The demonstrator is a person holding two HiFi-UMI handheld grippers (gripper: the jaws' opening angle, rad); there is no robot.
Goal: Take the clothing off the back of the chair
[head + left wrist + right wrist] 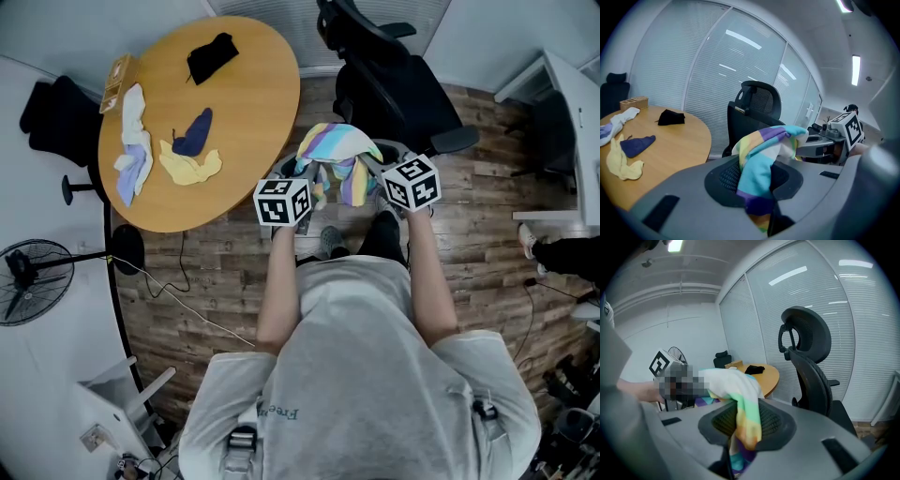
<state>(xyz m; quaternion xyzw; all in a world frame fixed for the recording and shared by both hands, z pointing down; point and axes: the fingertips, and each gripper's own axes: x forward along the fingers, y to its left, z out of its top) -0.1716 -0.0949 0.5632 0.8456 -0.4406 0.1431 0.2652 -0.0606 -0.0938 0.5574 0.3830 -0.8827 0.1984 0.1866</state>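
Observation:
A striped pastel garment point(333, 159) hangs bunched between my two grippers, just in front of the black office chair point(394, 84). My left gripper point(309, 176) is shut on one end and my right gripper point(370, 167) is shut on the other. In the left gripper view the cloth point(764, 159) is pinched in the jaws point(761, 190), with the bare chair back point(757, 110) behind it and the right gripper point(827, 145) opposite. The right gripper view shows the cloth point(740, 408) draped over and down into its jaws point(740, 439), with the chair point(811, 362) to the right.
A round wooden table point(253, 103) at the left carries a black cloth point(211, 56), a navy cloth point(194, 133), a yellow cloth point(187, 167), a white and blue cloth point(133, 141) and a small box point(116, 80). A fan point(33, 281) stands lower left. A white desk point(577, 122) is at the right.

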